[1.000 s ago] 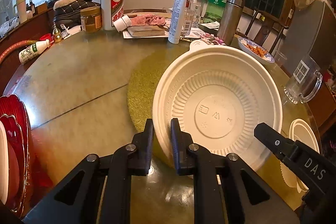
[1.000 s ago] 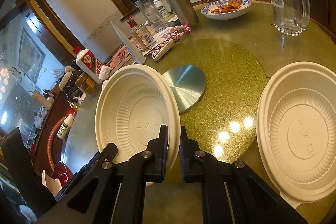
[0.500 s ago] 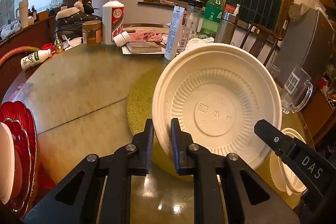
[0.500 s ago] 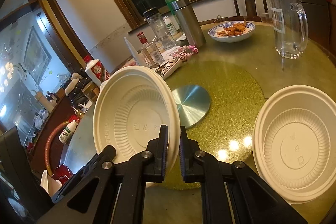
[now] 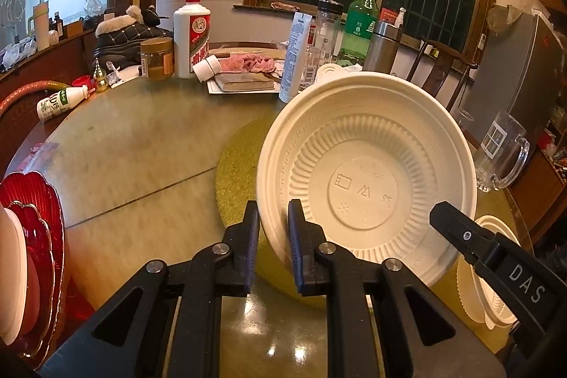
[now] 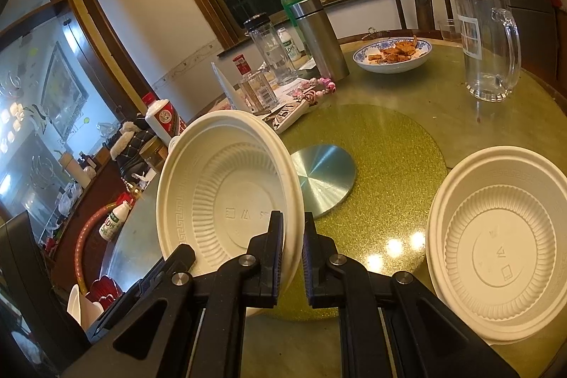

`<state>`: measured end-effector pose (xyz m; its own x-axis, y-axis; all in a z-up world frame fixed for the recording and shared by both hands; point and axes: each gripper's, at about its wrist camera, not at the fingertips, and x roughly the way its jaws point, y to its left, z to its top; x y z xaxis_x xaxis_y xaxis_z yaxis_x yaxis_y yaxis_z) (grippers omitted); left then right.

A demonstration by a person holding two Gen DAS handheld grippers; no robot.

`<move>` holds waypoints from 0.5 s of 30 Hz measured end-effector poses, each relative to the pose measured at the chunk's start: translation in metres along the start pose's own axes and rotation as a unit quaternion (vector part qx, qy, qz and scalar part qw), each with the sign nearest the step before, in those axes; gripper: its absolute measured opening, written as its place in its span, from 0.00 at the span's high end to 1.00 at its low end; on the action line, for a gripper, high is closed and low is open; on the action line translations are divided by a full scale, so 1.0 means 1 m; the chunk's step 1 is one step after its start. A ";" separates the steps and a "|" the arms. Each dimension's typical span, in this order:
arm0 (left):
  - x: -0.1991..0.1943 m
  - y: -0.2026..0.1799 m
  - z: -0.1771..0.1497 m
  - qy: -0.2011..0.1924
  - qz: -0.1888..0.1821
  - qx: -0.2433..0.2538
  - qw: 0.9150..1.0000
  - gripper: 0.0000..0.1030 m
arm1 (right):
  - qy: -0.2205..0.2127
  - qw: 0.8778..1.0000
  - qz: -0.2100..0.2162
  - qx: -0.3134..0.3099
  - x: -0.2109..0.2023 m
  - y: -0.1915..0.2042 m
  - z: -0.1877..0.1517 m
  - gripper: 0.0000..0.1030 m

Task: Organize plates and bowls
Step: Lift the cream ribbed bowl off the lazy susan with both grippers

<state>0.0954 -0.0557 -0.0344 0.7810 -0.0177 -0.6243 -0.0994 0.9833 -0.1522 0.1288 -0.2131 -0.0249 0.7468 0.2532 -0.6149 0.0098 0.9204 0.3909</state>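
A white ribbed disposable bowl (image 5: 365,179) hangs tilted above the table, its inside facing the cameras. My left gripper (image 5: 273,211) is shut on its left rim. My right gripper (image 6: 292,222) is shut on the opposite rim of the same bowl (image 6: 226,193). In the left wrist view the right gripper (image 5: 439,211) shows as a black finger at the lower right. In the right wrist view the left gripper (image 6: 184,254) reaches in from the lower left. A second white bowl (image 6: 503,243) rests on the table to the right, also in the left wrist view (image 5: 496,275).
Red scalloped plates (image 5: 39,229) with a white dish stand at the table's left edge. A glass mug (image 6: 485,48), a blue-white dish of food (image 6: 393,55), a steel flask (image 6: 319,38) and bottles crowd the far side. A metal disc (image 6: 322,179) lies on the green mat (image 6: 389,144).
Both grippers have tipped upward a little with the bowl still between them, so more of the room shows. The grip on each rim is unchanged.
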 end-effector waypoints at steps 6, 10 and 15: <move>-0.001 -0.001 0.000 0.000 0.003 0.003 1.000 0.86 | 0.002 1.000 -0.001 0.001 0.001 -0.001 0.000 0.91; -0.001 -0.001 0.000 0.000 0.003 0.003 1.000 0.86 | 0.002 1.000 -0.001 0.001 0.001 -0.001 0.000 0.91; 0.000 -0.001 0.000 0.001 0.003 0.003 1.000 0.86 | 0.002 1.000 -0.002 0.001 0.002 -0.001 0.000 0.91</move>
<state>0.0950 -0.0566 -0.0344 0.7790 -0.0122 -0.6269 -0.1001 0.9846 -0.1436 0.1297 -0.2134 -0.0267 0.7440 0.2511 -0.6193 0.0134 0.9209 0.3895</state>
